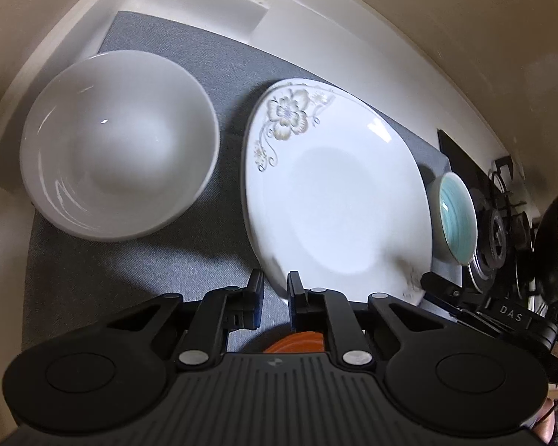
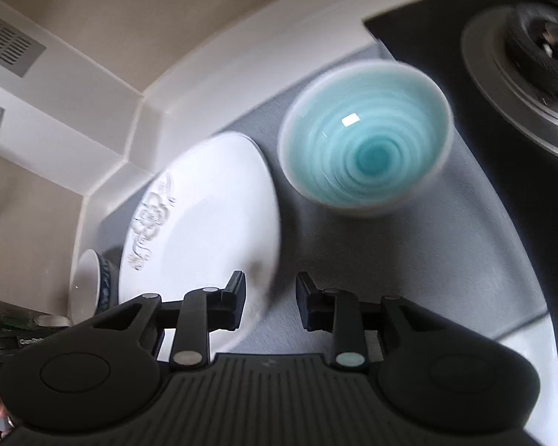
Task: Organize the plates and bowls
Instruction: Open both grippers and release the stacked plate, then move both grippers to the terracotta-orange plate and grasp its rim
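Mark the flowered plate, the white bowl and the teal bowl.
flowered plate (image 1: 338,208), left wrist view, flat centre of the plate.
white bowl (image 1: 119,171), left wrist view, inner bottom.
teal bowl (image 2: 368,152), right wrist view, centre of the spiral inside.

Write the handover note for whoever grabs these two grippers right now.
Left gripper: shut on the near rim of the floral plate.
Right gripper: open, holding nothing, close beside that plate's rim.
Things: the white bowl is left of the plate and the teal bowl right of it, both standing on the grey mat. An orange item shows under the left gripper, mostly hidden.
Done: nothing visibly stacked yet.
Left: set the plate in its place, then probably group the bowls.
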`<state>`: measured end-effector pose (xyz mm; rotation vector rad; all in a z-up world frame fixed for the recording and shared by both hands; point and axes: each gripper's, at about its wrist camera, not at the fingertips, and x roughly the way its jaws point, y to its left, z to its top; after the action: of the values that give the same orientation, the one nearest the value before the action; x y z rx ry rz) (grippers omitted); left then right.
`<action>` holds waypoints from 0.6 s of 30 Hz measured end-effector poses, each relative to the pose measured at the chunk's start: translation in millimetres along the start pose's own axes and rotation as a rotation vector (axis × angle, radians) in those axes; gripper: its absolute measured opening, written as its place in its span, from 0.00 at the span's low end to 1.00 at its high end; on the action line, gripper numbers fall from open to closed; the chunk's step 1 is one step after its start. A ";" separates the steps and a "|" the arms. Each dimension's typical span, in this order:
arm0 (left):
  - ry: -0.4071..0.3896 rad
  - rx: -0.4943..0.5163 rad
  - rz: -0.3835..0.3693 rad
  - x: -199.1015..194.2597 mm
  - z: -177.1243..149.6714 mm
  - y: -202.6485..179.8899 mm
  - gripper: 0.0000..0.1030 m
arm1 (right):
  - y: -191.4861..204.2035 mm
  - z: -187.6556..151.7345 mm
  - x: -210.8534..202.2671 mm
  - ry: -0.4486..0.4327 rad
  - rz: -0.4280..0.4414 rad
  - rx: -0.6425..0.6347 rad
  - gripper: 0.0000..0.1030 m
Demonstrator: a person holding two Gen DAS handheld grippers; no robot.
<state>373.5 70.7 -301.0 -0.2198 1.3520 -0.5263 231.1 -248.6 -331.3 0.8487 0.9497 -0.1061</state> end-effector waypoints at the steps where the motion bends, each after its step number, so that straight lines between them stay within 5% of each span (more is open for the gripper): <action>1: 0.001 0.004 -0.007 -0.8 -1.6 -0.7 0.14 | -2.2 -1.9 0.5 0.006 0.017 0.020 0.28; 7: 0.016 0.002 -0.011 9.7 -1.4 2.7 0.13 | 4.5 -13.9 6.4 0.008 0.039 -0.018 0.10; 18: 0.000 0.007 -0.013 14.2 10.0 8.5 0.14 | 13.3 -15.4 7.8 -0.008 0.018 -0.079 0.10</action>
<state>386.8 69.7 -314.9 -0.2227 1.3494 -0.5419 231.2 -226.9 -333.8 0.7835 0.9331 -0.0561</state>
